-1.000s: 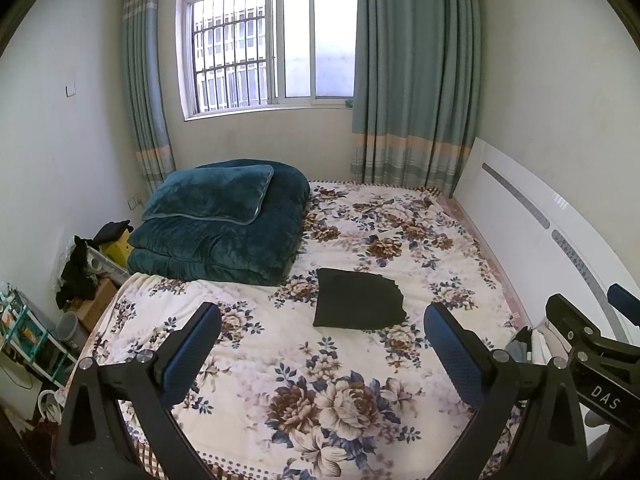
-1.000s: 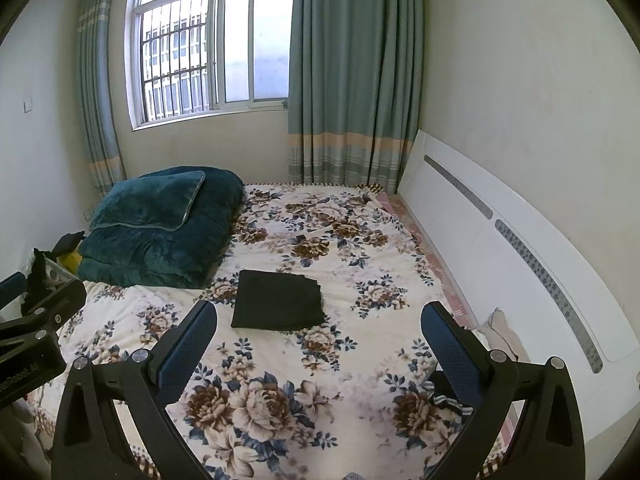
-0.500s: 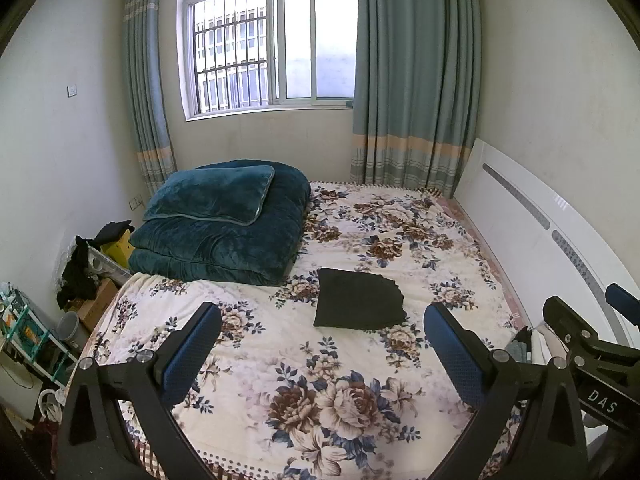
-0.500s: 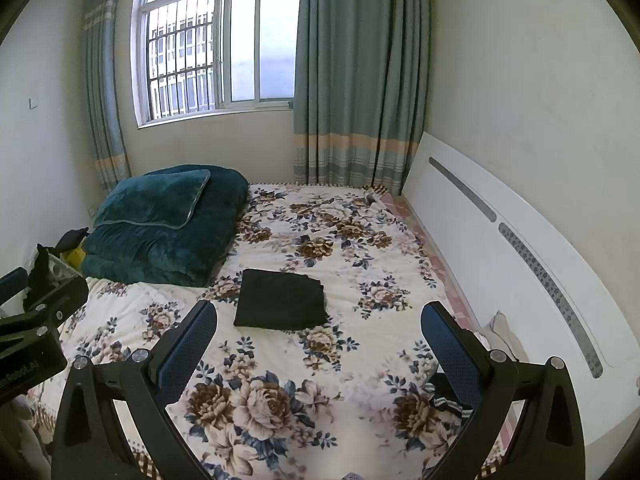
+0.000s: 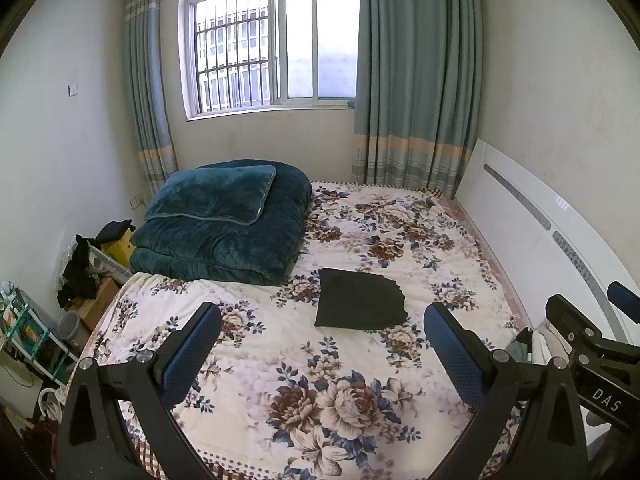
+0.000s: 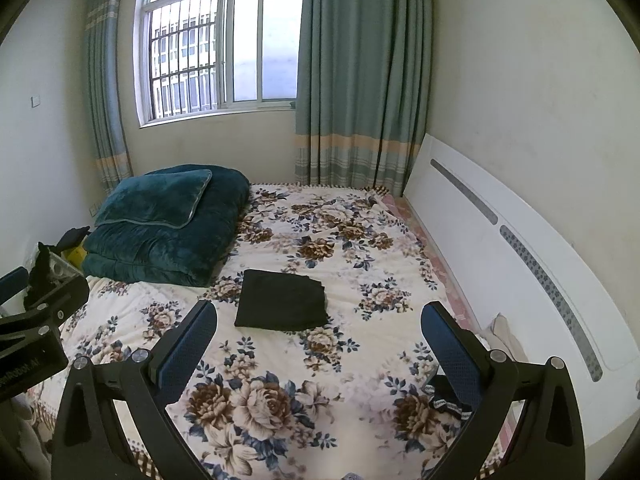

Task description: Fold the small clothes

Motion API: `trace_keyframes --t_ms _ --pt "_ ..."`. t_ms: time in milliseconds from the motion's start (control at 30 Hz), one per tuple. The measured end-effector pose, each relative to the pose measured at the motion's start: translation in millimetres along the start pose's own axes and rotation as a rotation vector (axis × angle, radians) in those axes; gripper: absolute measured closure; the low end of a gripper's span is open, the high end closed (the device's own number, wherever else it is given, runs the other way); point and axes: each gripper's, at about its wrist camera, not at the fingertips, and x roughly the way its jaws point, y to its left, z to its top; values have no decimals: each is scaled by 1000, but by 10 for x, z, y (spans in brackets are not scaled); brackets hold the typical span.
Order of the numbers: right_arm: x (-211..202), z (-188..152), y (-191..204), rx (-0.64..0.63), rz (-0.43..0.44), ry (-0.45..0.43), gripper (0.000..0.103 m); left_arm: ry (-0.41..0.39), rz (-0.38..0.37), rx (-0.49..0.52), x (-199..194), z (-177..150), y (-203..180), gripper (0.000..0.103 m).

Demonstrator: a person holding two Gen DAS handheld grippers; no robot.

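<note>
I'm hovering my left gripper point(image 5: 322, 354) and right gripper point(image 6: 318, 350), both wide and empty, over the floral bedspread point(image 5: 352, 400), judging the dark folded rectangular garment point(image 5: 359, 305) done, needing another.

The left wrist view looks down over a bed covered by a floral bedspread point(image 5: 328, 392), where a dark garment point(image 5: 360, 305) lies folded into a flat rectangle near the middle, just beside a folded teal blanket point(image 5: 224, 232) stacked toward the window. The left gripper point(image 5: 322, 350) hangs above the near end of the bed with its blue-padded fingers point(image 5: 191, 354) spread wide and nothing between them, well short of the garment. At the right edge, by the white headboard point(image 5: 532, 240), part of the right gripper point(image 5: 592, 340) shows, too little to tell how its jaws stand
</note>
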Motion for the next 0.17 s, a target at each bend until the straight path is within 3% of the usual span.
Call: trace_keyframes --t_ms 167 --pt "-8 -8 -2 2 -2 -1 0 0 -1 0 1 -1 2 0"
